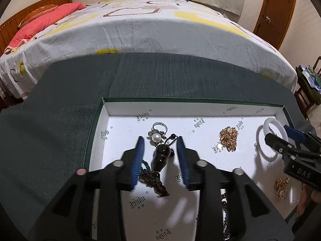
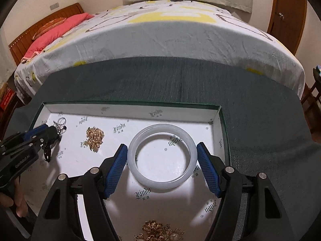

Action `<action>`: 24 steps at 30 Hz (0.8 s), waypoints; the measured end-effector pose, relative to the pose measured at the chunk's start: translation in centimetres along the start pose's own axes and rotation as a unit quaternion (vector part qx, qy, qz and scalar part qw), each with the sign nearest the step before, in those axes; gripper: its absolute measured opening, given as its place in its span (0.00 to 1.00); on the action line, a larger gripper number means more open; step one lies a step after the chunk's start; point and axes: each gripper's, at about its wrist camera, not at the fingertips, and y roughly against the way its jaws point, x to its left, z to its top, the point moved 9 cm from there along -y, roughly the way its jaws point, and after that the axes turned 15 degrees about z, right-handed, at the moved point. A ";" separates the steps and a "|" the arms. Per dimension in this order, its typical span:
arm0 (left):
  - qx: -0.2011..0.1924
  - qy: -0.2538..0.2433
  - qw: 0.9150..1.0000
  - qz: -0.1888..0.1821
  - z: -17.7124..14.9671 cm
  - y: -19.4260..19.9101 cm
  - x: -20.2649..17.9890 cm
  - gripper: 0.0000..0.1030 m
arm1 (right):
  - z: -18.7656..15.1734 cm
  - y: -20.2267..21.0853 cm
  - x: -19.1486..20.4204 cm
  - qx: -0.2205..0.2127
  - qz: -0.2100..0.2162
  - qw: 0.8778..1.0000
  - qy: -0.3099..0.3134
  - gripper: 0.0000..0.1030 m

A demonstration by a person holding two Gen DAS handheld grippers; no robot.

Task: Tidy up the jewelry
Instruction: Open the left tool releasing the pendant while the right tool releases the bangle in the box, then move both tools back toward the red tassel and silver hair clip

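A white-lined tray (image 1: 128, 110) with a green rim holds the jewelry. My left gripper (image 1: 160, 140) stands open over its left part, with a dark gourd pendant (image 1: 161, 156) and its beaded tassel (image 1: 154, 182) lying between the blue pads, touching neither. A pearl piece (image 1: 155, 137) and a silver ring (image 1: 159, 126) lie just past the fingertips. My right gripper (image 2: 162, 146) is shut on a white bangle (image 2: 162, 184) low over the tray's right end (image 2: 216, 120), a pad against each side. Gold chains (image 2: 94, 139) lie between the two grippers.
A gold flower brooch (image 2: 156, 231) and dark red beads (image 1: 225, 210) lie at the tray's near side. The tray rests on a dark green cloth (image 1: 60, 120). A bed (image 1: 160, 30) stands behind, with a chair (image 1: 309, 88) at the right.
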 end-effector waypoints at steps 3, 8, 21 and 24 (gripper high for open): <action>-0.004 0.003 1.000 0.001 0.0 0.2 0.1 0.50 | -0.1 -0.1 0.1 0.005 -0.001 1.000 0.002 0.67; -0.008 0.014 1.000 0.000 0.2 0.3 0.4 0.57 | 0.1 0.3 0.0 -0.008 -0.001 1.000 -0.003 0.69; -0.042 0.031 0.999 0.003 0.7 2.9 1.2 0.65 | 0.4 3.5 0.5 -0.074 -0.007 0.997 0.003 0.70; -0.060 0.033 0.998 0.002 0.5 4.7 1.6 0.65 | 0.2 5.5 1.1 -0.101 -0.013 0.995 0.012 0.70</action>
